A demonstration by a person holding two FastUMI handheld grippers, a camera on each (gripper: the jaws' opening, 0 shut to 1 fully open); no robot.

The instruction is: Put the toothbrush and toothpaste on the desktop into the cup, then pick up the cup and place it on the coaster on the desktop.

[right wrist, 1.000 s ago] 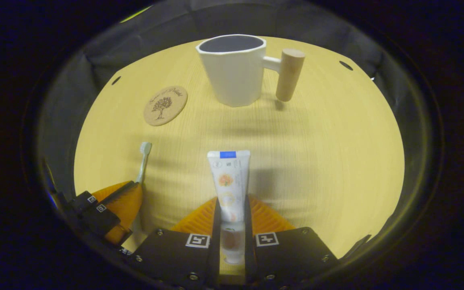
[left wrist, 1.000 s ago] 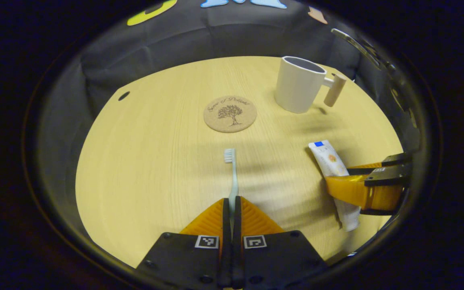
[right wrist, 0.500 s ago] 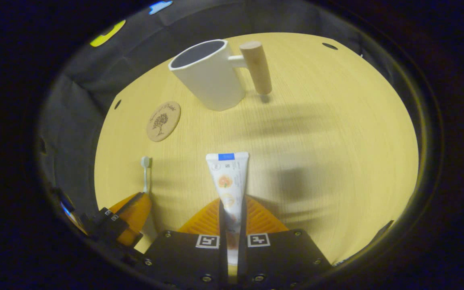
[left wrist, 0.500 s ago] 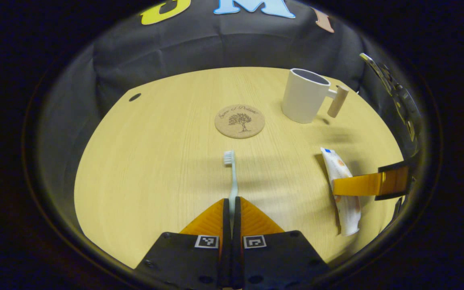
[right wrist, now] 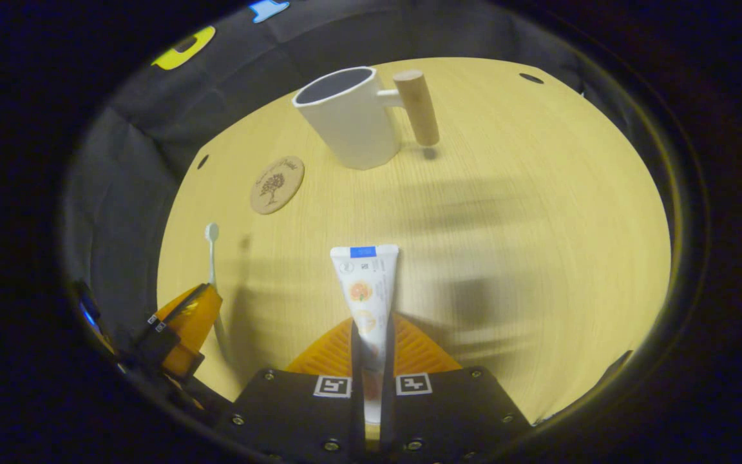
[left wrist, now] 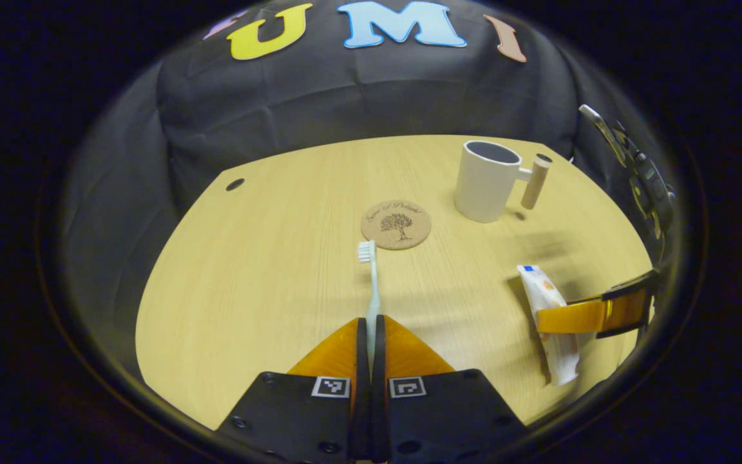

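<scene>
My left gripper (left wrist: 371, 320) is shut on the handle of a pale toothbrush (left wrist: 368, 277), whose bristle head points forward above the wooden desktop (left wrist: 268, 270). My right gripper (right wrist: 370, 330) is shut on a white toothpaste tube (right wrist: 366, 283), held off the desktop with its shadow to the right. A white cup (right wrist: 348, 122) with a wooden handle (right wrist: 417, 106) stands upright ahead. The round cork coaster (left wrist: 396, 224) lies left of the cup (left wrist: 485, 182). The left gripper view shows the right gripper (left wrist: 558, 317) and tube (left wrist: 543, 290) at the right. The right gripper view shows the left gripper (right wrist: 202, 298) and toothbrush (right wrist: 211, 248) at the left.
Small dark holes sit in the desktop near its far corners (left wrist: 235, 184) (right wrist: 531, 78). Black cloth walls close the booth behind and to the sides. A metal fixture (left wrist: 641, 174) hangs at the right edge in the left gripper view.
Both grippers have risen and pulled back from the desktop, lifting the toothbrush and the toothpaste. The right gripper's fingers have closed tighter on the tube.
</scene>
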